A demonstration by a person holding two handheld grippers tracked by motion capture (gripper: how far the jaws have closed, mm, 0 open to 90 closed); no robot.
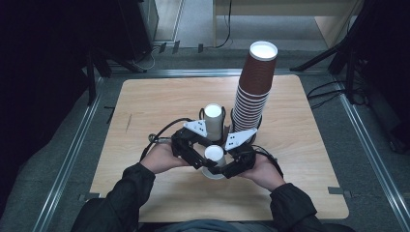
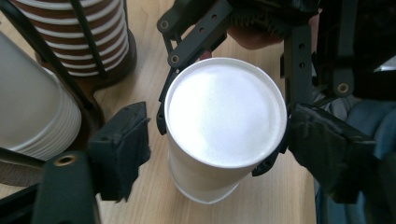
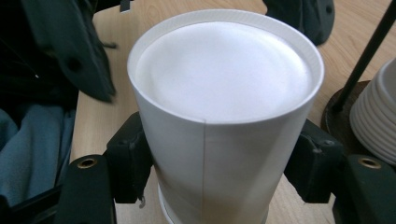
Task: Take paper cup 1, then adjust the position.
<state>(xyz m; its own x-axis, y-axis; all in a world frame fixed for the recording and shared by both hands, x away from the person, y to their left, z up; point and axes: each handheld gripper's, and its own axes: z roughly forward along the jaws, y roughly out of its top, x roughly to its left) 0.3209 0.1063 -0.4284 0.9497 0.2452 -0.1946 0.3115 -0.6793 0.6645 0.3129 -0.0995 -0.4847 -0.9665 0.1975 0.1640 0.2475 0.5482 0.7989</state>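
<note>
A white paper cup [image 1: 214, 154] stands upside down on the wooden table [image 1: 159, 101], near its front edge, between both hand-held grippers. My right gripper [image 3: 219, 163] is shut on the white cup [image 3: 224, 93], with a black pad pressed against each side. A second rim shows just beneath it at the table. My left gripper [image 2: 215, 154] reaches in from the opposite side and is open. Its left pad [image 2: 121, 149] stands clear of the cup [image 2: 224, 121] and the other pad is close by the rim. In the high view the left gripper [image 1: 200, 162] and right gripper [image 1: 226, 168] meet around the cup.
A tall stack of brown cups [image 1: 254, 82] stands in a wire holder behind the grippers, to the right. A shorter stack of white cups [image 1: 212, 118] stands beside it on the left. Black stands [image 1: 92, 67] and cables [image 1: 329, 89] surround the table.
</note>
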